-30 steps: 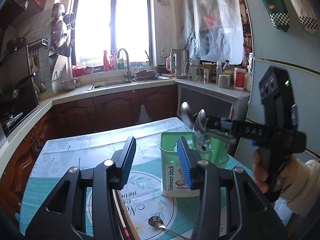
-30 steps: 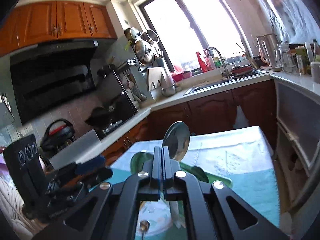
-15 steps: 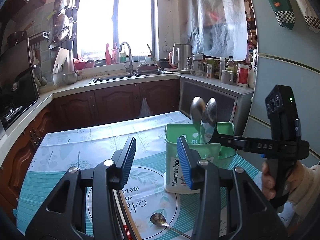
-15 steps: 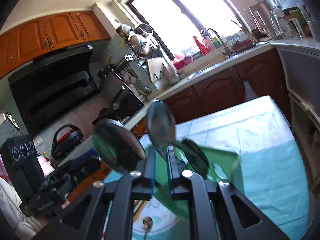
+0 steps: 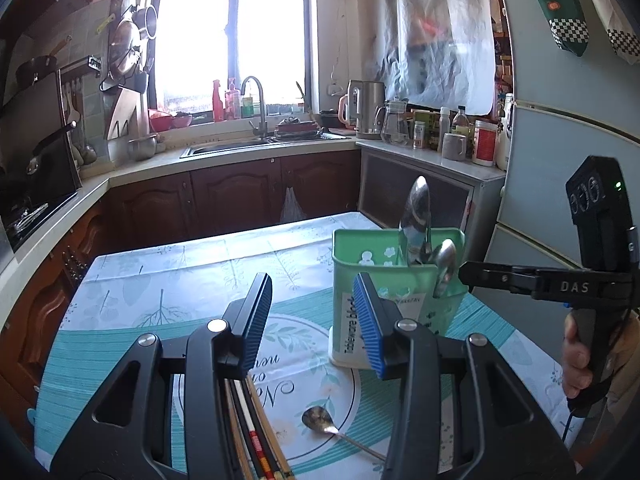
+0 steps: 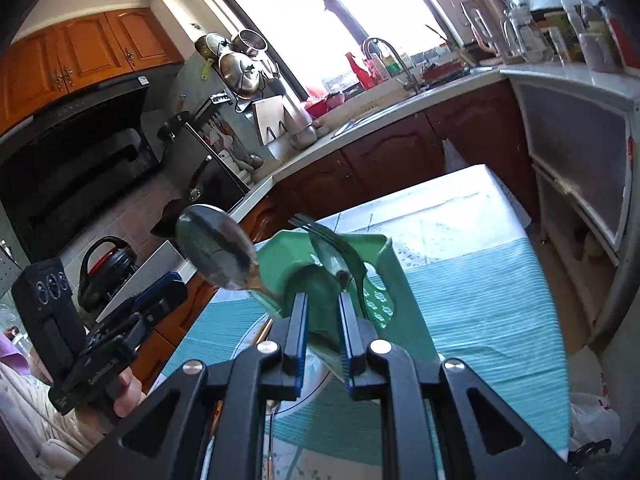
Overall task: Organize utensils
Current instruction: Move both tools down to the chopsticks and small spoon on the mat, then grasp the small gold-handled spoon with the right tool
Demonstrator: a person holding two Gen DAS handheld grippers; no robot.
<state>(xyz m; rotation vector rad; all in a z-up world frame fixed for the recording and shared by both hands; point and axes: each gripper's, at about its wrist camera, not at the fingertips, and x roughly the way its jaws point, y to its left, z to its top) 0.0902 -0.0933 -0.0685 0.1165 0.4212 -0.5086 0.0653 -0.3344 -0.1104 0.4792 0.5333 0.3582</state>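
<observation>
A green utensil holder (image 5: pixel 372 276) stands on the table, just right of my left gripper (image 5: pixel 314 320), which is open and holds nothing. Two spoons (image 5: pixel 416 216) stand in the holder with their bowls up. My right gripper (image 5: pixel 466 272) sits level at the holder's right rim. In the right wrist view its jaws (image 6: pixel 323 320) stand a little apart with nothing pressed between them. Ahead of them are the holder (image 6: pixel 384 272), a spoon (image 6: pixel 218 252) leaning left and a fork (image 6: pixel 324 240). One loose spoon (image 5: pixel 320 418) and several chopsticks (image 5: pixel 256 440) lie on the table under my left gripper.
The table wears a teal and white cloth (image 5: pixel 160 280) with a round printed mat (image 5: pixel 320 380). Wooden cabinets and a sink counter (image 5: pixel 224 148) run behind, and a fridge (image 5: pixel 560 160) stands at the right. A person's hand (image 5: pixel 576 364) holds the right gripper.
The right gripper carried a spoon down into the green holder, and its jaws went from shut on the handle to slightly apart. The spoon now stands free. The left gripper stayed put.
</observation>
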